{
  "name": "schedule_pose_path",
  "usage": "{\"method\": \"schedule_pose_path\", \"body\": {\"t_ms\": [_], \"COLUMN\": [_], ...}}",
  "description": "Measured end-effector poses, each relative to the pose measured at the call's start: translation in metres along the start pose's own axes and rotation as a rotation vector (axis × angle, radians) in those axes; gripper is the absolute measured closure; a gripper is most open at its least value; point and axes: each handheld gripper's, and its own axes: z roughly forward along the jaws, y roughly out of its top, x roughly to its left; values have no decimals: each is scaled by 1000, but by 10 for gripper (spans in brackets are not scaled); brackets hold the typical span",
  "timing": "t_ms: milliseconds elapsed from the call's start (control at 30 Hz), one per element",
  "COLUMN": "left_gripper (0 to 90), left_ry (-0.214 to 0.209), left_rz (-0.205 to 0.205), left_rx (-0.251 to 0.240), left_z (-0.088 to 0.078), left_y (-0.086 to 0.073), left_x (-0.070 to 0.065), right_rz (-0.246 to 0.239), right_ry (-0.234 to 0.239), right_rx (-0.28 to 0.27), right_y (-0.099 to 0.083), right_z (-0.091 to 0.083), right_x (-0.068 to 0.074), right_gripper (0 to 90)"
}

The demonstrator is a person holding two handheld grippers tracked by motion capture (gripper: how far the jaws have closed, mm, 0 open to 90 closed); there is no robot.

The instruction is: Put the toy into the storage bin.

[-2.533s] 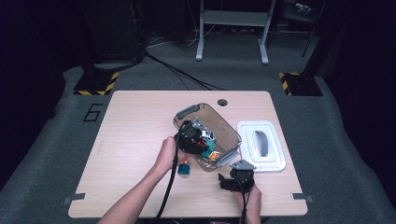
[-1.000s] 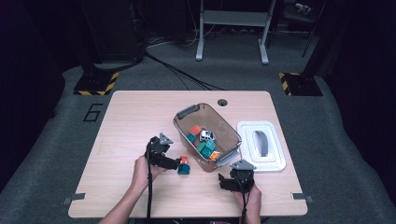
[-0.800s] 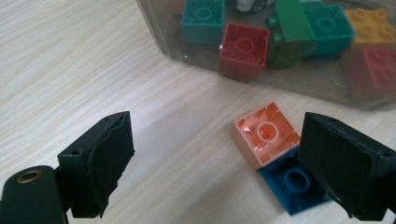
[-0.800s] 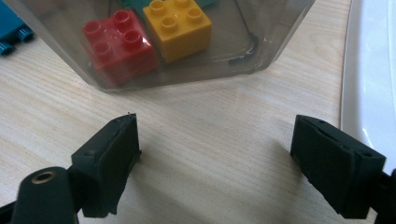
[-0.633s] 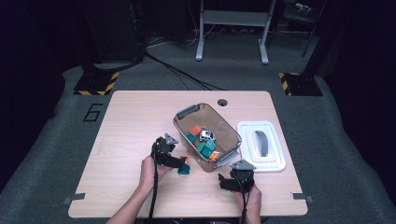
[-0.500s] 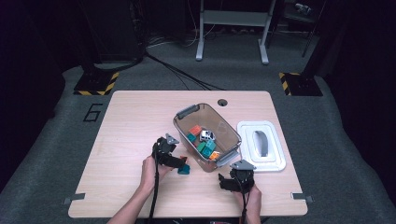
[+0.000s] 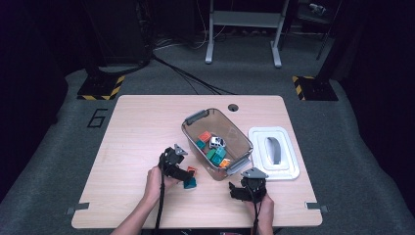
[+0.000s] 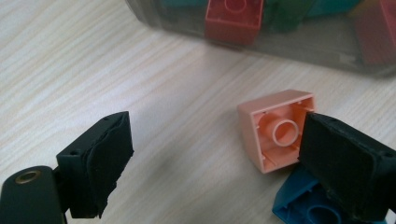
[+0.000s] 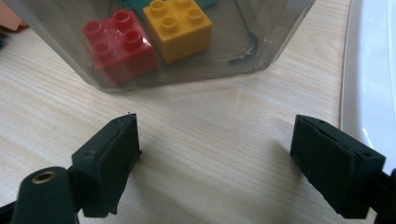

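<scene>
A pale pink brick (image 8: pixel 278 130) lies on its side on the table, hollow underside toward me, just inside the right jaw of my left gripper (image 8: pixel 219 154). The jaws stand wide apart and do not press on it. A blue brick (image 8: pixel 303 207) lies under that same jaw. In the high view my left gripper (image 7: pixel 182 172) sits left of the clear bin (image 7: pixel 235 128), by the pink brick (image 7: pixel 191 170) and blue brick (image 7: pixel 189 183). My right gripper (image 7: pixel 248 187) rests open in front of the bin; the right gripper (image 9: pixel 215 154) faces a red brick (image 9: pixel 121 44) and a yellow brick (image 9: pixel 177 28) inside.
The clear bin (image 8: pixel 303 51) holds several coloured bricks and a small toy car (image 7: pixel 217 142). Its white lid (image 7: pixel 273 152) lies flat to the right, and the lid's edge (image 9: pixel 373 70) is close to my right gripper. The wooden table (image 7: pixel 137 132) has a round hole (image 7: pixel 233 107) at the back.
The left gripper came out of the bin to the table at its left, then edged right toward the two loose bricks. The right gripper stayed put.
</scene>
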Motion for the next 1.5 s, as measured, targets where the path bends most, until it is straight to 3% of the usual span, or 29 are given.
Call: {"method": "schedule_pose_path", "body": {"t_ms": [167, 300, 500, 633, 733, 767, 1033, 1100, 1167, 1233, 1333, 1500], "left_gripper": [98, 98, 98, 98, 97, 93, 68, 100, 124, 155, 288, 420], "left_ry": [10, 2, -23, -52, -81, -115, -156, -167, -185, -194, -181, -175], "left_rz": [7, -16, -15, 11, 25, 38, 102, 108, 140, 148, 174, 190], "left_rx": [10, -8, -25, -58, -56, -47, -35, -35, -15, -29, -48, -65], "left_z": [-4, -8, -10, -17, -20, -22, -18, -17, -14, -13, -14, -16], "left_y": [-4, -6, -4, -7, -10, -14, -26, -27, -31, -33, -33, -31], "left_x": [2, 8, 2, -4, -6, -7, -15, -16, -22, -25, -27, -29], "right_rz": [0, 0, 0, 5, 5, 5, 5, 5, 5, 4, 6, 6], "right_ry": [0, 0, 0, -5, -5, -5, -5, -4, -5, -5, -5, -5], "right_rx": [0, 0, 0, -4, -5, -5, -4, -3, -4, -4, -5, -5], "right_y": [0, 0, 0, 0, 0, 0, 0, 0, 0, 0, 0, 0], "right_z": [0, 0, 0, 0, 1, 1, 0, 0, 0, 0, 1, 1], "right_x": [0, 0, 0, 0, 0, 0, 0, 0, 0, 0, 0, 0], "right_gripper": [150, 150, 150, 150, 150, 151, 150, 150, 150, 150, 150, 150]}}
